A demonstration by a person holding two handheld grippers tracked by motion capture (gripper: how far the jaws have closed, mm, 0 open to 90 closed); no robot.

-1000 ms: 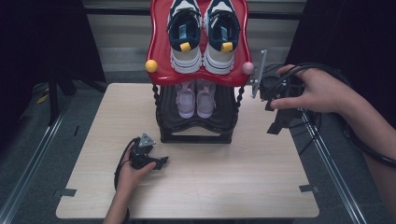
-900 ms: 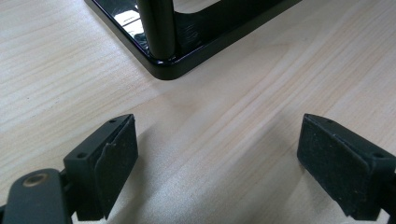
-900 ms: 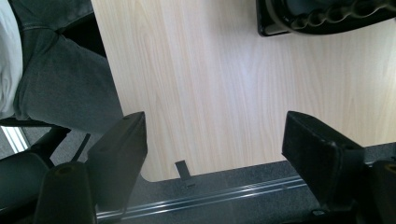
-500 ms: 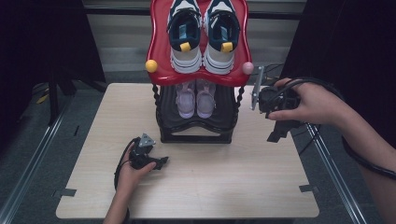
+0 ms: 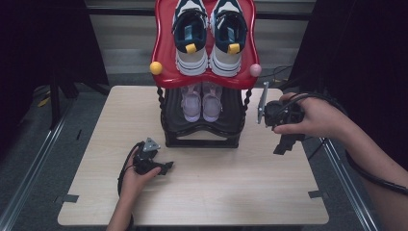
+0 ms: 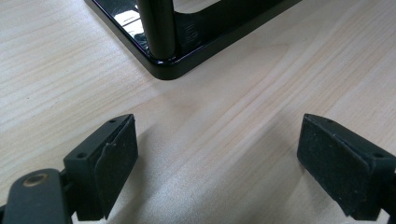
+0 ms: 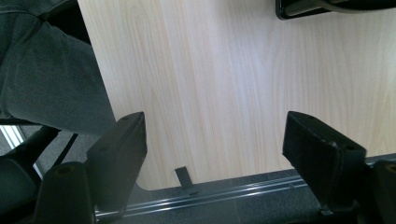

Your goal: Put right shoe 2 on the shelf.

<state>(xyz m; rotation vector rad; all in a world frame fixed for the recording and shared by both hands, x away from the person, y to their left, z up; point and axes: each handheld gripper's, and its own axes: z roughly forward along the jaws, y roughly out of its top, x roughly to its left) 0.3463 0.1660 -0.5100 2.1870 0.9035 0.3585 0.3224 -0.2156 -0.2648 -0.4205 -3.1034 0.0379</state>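
Pale wood-grain worktop (image 5: 216,192) carrying a two-tier shoe rack (image 5: 202,137) with a glossy black base and a red upper shelf (image 5: 161,79). A pair of navy-and-white sneakers (image 5: 208,36) sits on the red shelf; a pair of pale lilac shoes (image 5: 202,101) sits on the black tier below, toes toward the person. The left claw (image 5: 166,167) rests low on the worktop near the rack's front-left corner; in the left gripper view its jaws stand wide apart over bare wood, grasping nothing, with the rack's black corner post (image 6: 159,28) just ahead. The right claw (image 5: 284,144) hangs beside the rack's right side, jaws pointing down toward the worktop edge; in the right gripper view they are likewise released, with only wood, the edge rail and a grey trouser leg (image 7: 46,70) beyond them.

Step in hand, as judged: an approach, with neither claw yet engaged with a shoe or the rack. The next move likely calls for swinging the right claw inward to face the lower tier and aligning the jaws around one lilac shoe.

The lilac shoes' heels are hidden under the red shelf; the rack's rear is cut off by the frame top, and the surroundings are too dark to read.
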